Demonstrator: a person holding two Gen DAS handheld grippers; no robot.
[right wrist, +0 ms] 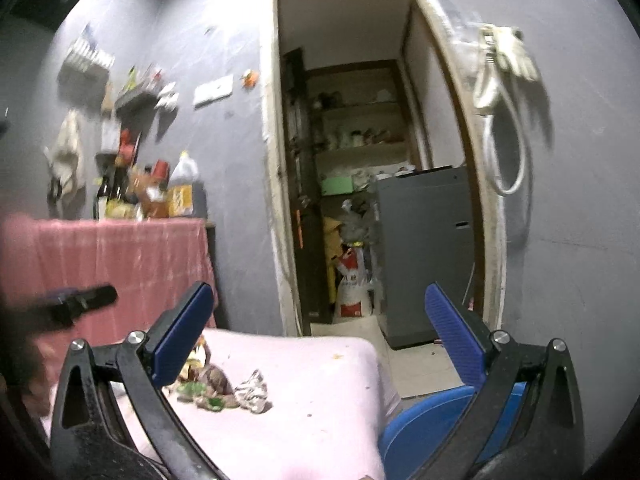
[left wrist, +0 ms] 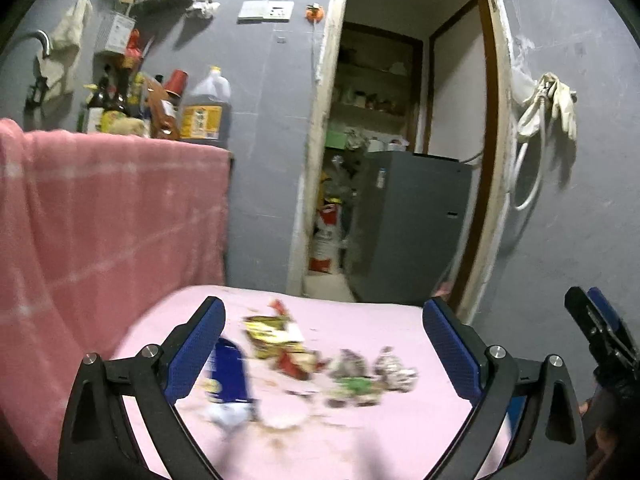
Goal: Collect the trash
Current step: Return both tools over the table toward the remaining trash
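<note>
Left gripper (left wrist: 324, 344) jaws spread wide, nothing between pads, poised above pink tablecloth (left wrist: 380, 440). Right gripper (right wrist: 320, 332) also wide open, empty. Trash on cloth: blue packet (left wrist: 228, 372), yellow-red wrapper (left wrist: 276, 336), crumpled foil (right wrist: 252, 392), green scraps (right wrist: 192, 390). Blue bin (right wrist: 424, 424) beside table edge, lower right.

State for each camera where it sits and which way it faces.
Left wrist: on the left gripper, facing the trash on the pink table and the doorway; its open fingers and the right gripper's tip show.
Right wrist: on the right gripper, facing the doorway; open fingers show.
Shared: table, trash, doorway.
</note>
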